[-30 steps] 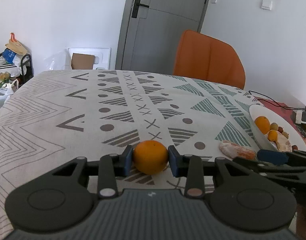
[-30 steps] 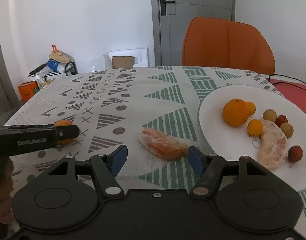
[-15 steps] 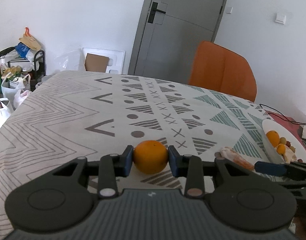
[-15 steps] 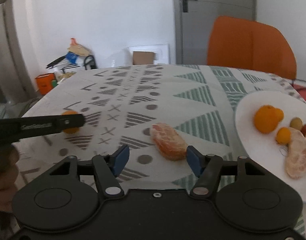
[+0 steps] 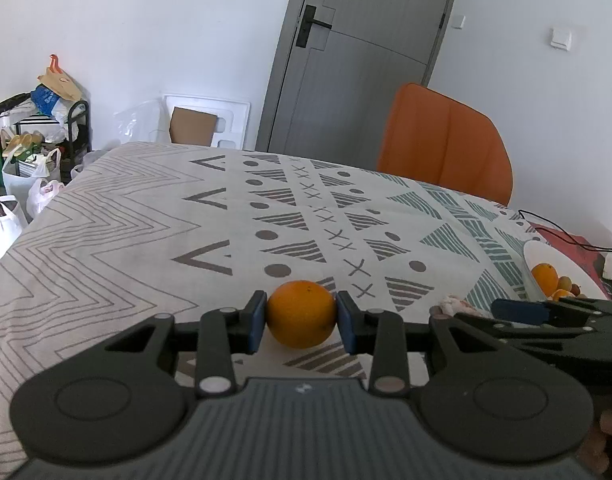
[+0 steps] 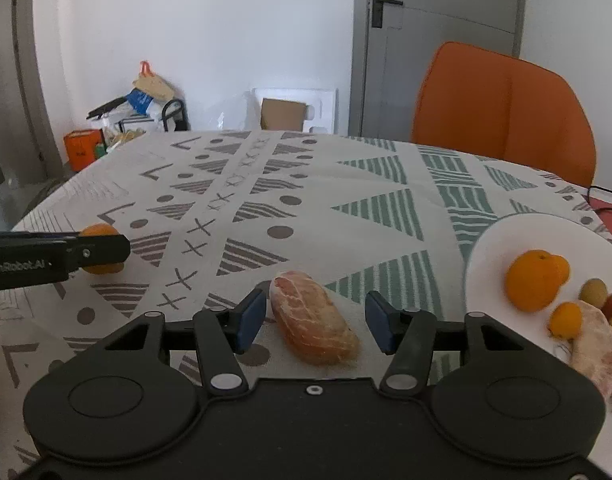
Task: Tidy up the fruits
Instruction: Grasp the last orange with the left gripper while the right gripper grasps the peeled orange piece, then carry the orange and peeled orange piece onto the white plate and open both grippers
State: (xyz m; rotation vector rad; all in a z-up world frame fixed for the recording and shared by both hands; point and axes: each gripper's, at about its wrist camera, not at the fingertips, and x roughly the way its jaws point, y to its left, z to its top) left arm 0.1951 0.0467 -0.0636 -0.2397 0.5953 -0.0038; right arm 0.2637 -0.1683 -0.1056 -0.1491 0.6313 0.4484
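Note:
My left gripper [image 5: 301,317] is shut on an orange [image 5: 301,314], held just above the patterned tablecloth; it also shows in the right wrist view [image 6: 100,270] at far left. My right gripper [image 6: 312,322] is open, its jaws on either side of a peeled citrus segment [image 6: 312,328] that lies on the cloth. A white plate [image 6: 494,240] at the right holds an orange [image 6: 534,280], a small orange fruit [image 6: 565,319], another peeled segment [image 6: 596,344] and several small lychee-like fruits. The plate shows at the right edge of the left wrist view [image 5: 562,258].
The table [image 5: 146,220] has a patterned cloth. An orange chair [image 6: 506,108] stands behind its far side. A black cable [image 5: 554,232] and a red mat lie by the plate. Bags and a rack [image 5: 34,136] stand on the floor at left.
The left gripper has lifted and drawn back with the orange still in it. The right gripper has moved left and forward, so the peeled segment now lies between its open jaws.

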